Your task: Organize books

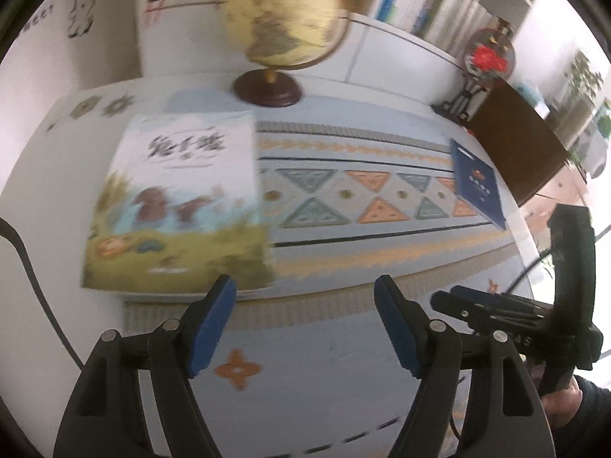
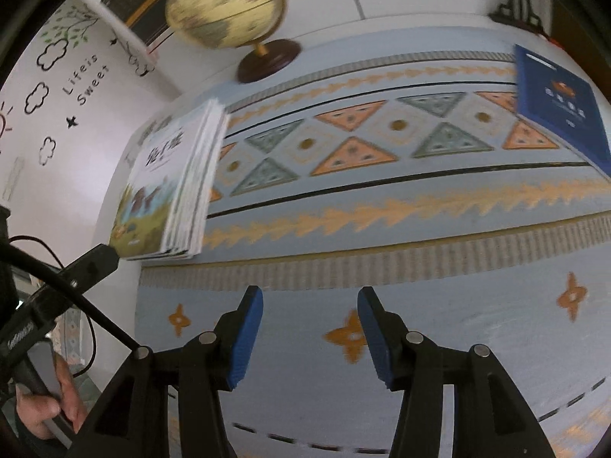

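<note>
While both my grippers are hanging angled down over the patterned woven cloth [image 2: 382, 198], nothing is sitting between either pair of ribbed blue pads: my left gripper [image 1: 305, 297] is gaping wide, my right gripper [image 2: 310, 313] is standing partly open. A stack of thin paperbacks [image 2: 179, 187], glossy picture cover on top, is lying flat at the cloth's left end, and one dark blue book [image 2: 561, 110] is lying well apart at the right. A round globe [image 1: 282, 15] is standing on its wooden base behind the stack
</note>
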Demonstrator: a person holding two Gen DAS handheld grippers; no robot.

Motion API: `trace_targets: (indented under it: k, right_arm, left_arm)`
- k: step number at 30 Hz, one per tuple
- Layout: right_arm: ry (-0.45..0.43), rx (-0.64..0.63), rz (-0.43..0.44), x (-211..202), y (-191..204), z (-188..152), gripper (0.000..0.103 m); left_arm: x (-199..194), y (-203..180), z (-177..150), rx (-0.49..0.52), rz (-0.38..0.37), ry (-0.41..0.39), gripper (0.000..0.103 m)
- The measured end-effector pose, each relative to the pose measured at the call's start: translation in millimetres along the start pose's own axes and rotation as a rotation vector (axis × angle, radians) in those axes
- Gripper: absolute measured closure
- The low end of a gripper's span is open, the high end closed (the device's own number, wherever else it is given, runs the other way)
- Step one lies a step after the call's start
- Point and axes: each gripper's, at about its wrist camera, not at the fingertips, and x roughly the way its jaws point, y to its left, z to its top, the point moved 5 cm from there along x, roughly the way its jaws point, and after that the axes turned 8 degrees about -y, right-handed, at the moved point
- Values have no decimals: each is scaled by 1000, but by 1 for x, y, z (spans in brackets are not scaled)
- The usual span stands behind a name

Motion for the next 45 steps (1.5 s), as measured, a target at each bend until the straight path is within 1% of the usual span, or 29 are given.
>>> trace_targets:
  k: [4,7,10,13,15,19,22,24,26,28,31,32,35,40,43,45]
  right_arm:
    - [-4,31,-1,-13,-34,14,53]
    - [-10,55,-2,-22,-60,25,53]
    - [-20,74,-19,-32,-91,37,52]
    - [-28,104,-35,-39,-119,46,52]
    - [-38,126,-61,-45,-144,51,52]
    - [-52,180,-109,-53,-192,61,52]
    - [-68,217,-137,-57,-225,73,52]
    - [-98,242,-172,-62,-250,87,52]
    - [-123,273,-196,-64,-269,98,52]
    - [-142,320,-205,-63,-290,109,52]
    - [-156,360,-219,-59,-309,119,52]
    - [-156,364,-224,-56,-315,121,52]
    - [-152,349,-232,-49,-323,124,52]
    - [-173,285,-266,-44,-325,130,52]
    - [-161,286,-243,-36,-329,134,52]
    - [-158,290,-248,-32,-332,135,52]
  left_arm:
    - [7,-44,10,66,8,-10,30]
    - [13,-73,17,98,-3,-18,30]
    - [26,-102,23,115,-25,-11,30]
    - [46,-132,29,123,-69,10,30]
    - [59,-149,33,127,-96,22,30]
    - [95,-184,43,139,-154,55,30]
    - [131,-215,50,143,-203,100,30]
    - [149,-230,53,148,-232,119,30]
    - [176,-249,57,147,-266,159,30]
    - [195,-259,60,126,-299,189,30]
    - [226,-269,63,62,-339,219,30]
    - [235,-272,64,49,-338,225,30]
    - [252,-284,63,64,-340,231,30]
    - [268,-294,59,60,-356,256,30]
    - [274,-294,60,55,-366,244,29]
    - [276,-292,60,47,-375,243,29]
